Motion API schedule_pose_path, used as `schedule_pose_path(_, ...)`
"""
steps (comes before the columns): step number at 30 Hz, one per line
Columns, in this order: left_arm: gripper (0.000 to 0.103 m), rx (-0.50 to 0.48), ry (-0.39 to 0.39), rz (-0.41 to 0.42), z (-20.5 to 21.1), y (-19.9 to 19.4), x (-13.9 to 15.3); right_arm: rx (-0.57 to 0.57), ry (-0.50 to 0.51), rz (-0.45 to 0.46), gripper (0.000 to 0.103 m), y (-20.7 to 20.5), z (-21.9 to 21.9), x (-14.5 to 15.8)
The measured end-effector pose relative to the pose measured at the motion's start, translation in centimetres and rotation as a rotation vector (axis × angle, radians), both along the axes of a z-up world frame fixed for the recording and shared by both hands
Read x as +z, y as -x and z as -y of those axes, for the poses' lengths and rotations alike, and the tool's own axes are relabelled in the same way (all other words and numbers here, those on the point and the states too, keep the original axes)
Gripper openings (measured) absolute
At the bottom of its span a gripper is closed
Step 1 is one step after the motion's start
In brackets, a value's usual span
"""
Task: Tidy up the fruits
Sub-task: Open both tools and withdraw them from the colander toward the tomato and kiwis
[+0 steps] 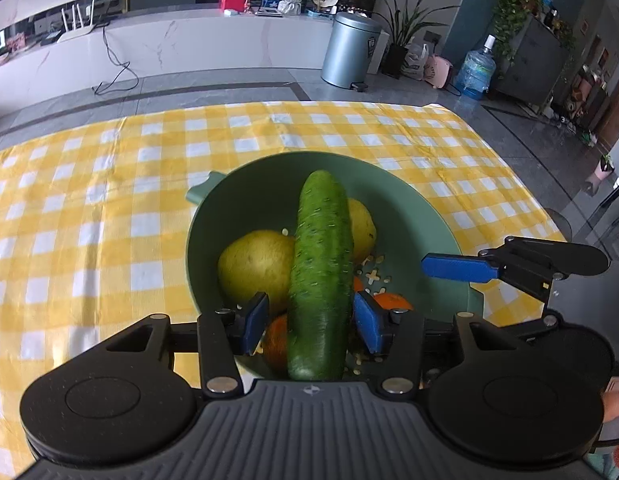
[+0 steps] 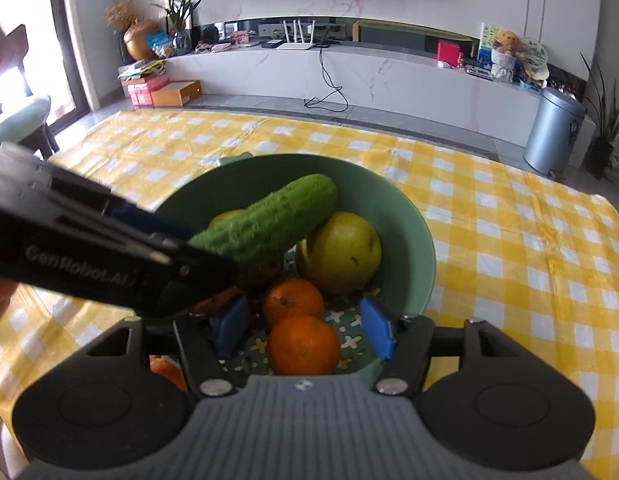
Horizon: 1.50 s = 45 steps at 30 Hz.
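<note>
Checked tablecloth (image 1: 89, 208), cucumber (image 1: 319, 272) in bowl (image 1: 421, 216)

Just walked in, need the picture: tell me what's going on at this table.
A person with a tool in each hand is putting produce into a green bowl. The cucumber lies on two pears and some oranges, between the open left tool. The right tool, also open, brackets an orange.

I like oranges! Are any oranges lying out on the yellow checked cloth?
No, both oranges sit inside the green bowl, not on the cloth.
</note>
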<state>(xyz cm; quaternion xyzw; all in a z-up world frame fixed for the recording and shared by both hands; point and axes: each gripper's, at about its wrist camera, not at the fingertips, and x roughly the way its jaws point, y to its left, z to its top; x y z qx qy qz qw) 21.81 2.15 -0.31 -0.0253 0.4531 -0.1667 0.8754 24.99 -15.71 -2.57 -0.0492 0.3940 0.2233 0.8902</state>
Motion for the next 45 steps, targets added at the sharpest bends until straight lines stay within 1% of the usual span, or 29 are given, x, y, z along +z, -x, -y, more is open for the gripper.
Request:
schedule_pose_path(4,0.058,0.005,0.025,-0.012,-0.3,0.5,-0.1,-0.005,0.008,0.008,0.061,0.4,0.1,0.3)
schedule_pose_path(8,0.058,0.012,0.05,0.0,-0.4,1.5,0.4,-0.009,0.015,0.027,0.061,1.1,0.2,0.8)
schedule_pose_path(12,0.058,0.023,0.049,0.056,-0.5,3.1,1.7,-0.015,0.01,0.058,0.061,2.1,0.3,1.7)
schedule_pose_path(16,0.058,0.052,0.043,0.122,-0.6,5.2,3.3,-0.029,0.002,0.107,0.063,3.6,0.4,2.9)
schedule_pose_path(19,0.061,0.084,0.05,0.17,-0.9,7.1,4.3,-0.057,-0.019,0.142,0.064,5.2,0.7,3.7)
schedule_pose_path(26,0.062,0.134,0.06,0.231,-1.4,11.2,5.1,-0.133,-0.092,0.165,0.064,9.2,1.3,4.2)
schedule_pose_path(30,0.062,0.156,0.06,0.237,-1.7,13.0,4.8,-0.163,-0.133,0.155,0.064,11.5,1.5,3.9)
schedule_pose_path(33,0.062,0.172,0.063,0.226,-2.0,14.0,4.1,-0.178,-0.14,0.153,0.064,13.0,1.5,3.5)
schedule_pose_path(37,0.062,0.187,0.078,0.192,-2.4,15.1,2.8,-0.195,-0.13,0.158,0.064,14.8,1.5,2.8)
schedule_pose_path(40,0.062,0.19,0.063,0.183,-2.4,15.8,1.8,-0.198,-0.123,0.15,0.064,15.9,1.4,1.8)
schedule_pose_path(42,0.062,0.183,0.057,0.18,-2.4,16.3,1.1,-0.193,-0.119,0.14,0.064,16.5,1.4,1.2)
schedule_pose_path(45,0.062,0.179,0.071,0.161,-2.5,17.4,0.0,-0.176,-0.104,0.133,0.063,17.5,1.1,0.2)
